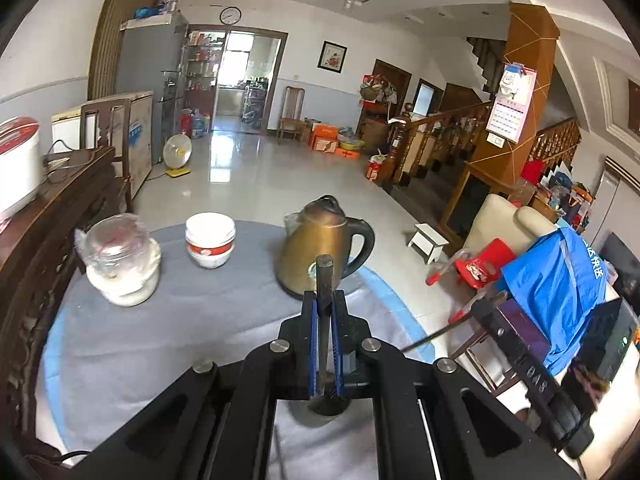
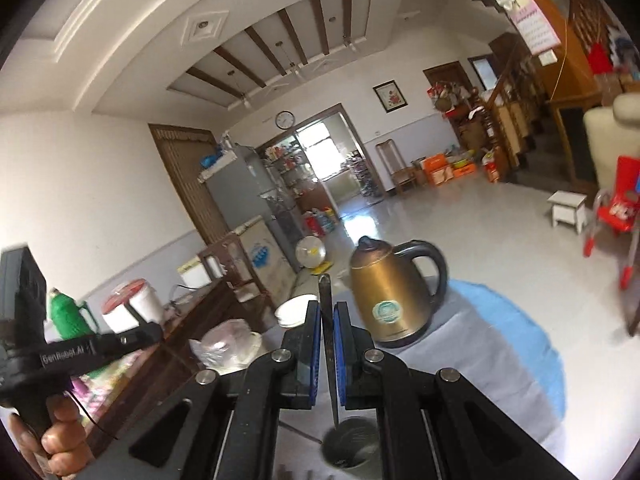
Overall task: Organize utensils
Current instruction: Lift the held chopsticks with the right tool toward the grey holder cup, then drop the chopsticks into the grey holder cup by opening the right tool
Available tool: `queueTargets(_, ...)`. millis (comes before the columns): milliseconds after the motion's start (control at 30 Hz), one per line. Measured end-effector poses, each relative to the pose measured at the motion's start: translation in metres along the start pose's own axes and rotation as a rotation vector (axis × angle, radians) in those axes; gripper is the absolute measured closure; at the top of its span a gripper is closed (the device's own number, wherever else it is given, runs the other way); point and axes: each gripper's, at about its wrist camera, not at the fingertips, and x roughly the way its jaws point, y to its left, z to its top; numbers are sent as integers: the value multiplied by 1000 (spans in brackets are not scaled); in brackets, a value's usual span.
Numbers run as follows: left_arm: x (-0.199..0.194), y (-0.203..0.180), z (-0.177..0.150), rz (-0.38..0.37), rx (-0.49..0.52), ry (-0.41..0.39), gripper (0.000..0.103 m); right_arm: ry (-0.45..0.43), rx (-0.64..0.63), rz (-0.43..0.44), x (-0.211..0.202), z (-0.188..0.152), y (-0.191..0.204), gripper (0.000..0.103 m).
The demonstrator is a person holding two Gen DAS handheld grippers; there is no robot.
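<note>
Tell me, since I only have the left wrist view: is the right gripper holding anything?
Observer: Yes. The right gripper is shut on a thin dark utensil.
Operator: Where does its lower end sit?
Observer: Over the mouth of a metal cup. I can't tell whether it touches.
Operator: Anything else outside my view?
Observer: A green thermos stands next to the white pot with a red lid.
</note>
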Motion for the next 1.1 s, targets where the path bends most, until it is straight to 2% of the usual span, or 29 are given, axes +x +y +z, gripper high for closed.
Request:
queueTargets(133,33,-12,-7,10,9,59,96,49,-60,-60,16,-6,-3,96)
queueTargets(300,75,-10,-28,34,4,195,96,162,-48,-88,46,-29,-18,96)
queueTargets(400,90,-5,-36,37,2,266,96,222,-11,-70,59,-40,-27,95)
queueTargets(467,91,-3,-40,34,10,283,95,254,28,-41,62,-45,-33,94)
queueTargets(500,89,-2,-39,40,18,281,93,262,47,-25,62,-45,-37,94)
queueTargets(533,86,-1,-41,48,29,271,83,269,71,-12,63,-46,-41,91)
queueTargets(567,80,1,-42,45,33,260,72,270,99,-2,61,-47,-45,83)
queueTargets(600,75,3,-43,39,33,247,56,266,118,5,58,-48,-48,76)
queueTargets(633,67,8,-45,40,26,222,49,253,148,14,54,-50,-52,56)
queueTargets(667,61,13,-46,45,22,205,49,238,172,21,50,-53,-56,30)
queueTargets(700,55,17,-48,47,20,194,49,207,197,34,42,-55,-59,28)
queueTargets(833,33,53,-73,80,-36,182,49,135,221,24,12,-68,-58,30)
queueTargets(933,25,89,-102,151,-102,218,49,125,245,48,-8,-89,-59,41)
queueTargets(1000,26,114,-128,203,-148,275,49,189,236,59,-6,-106,-55,50)
queueTargets(1067,31,133,-151,237,-188,335,49,279,212,58,5,-123,-48,65)
queueTargets(1100,35,141,-161,239,-215,361,49,331,194,49,13,-133,-43,65)
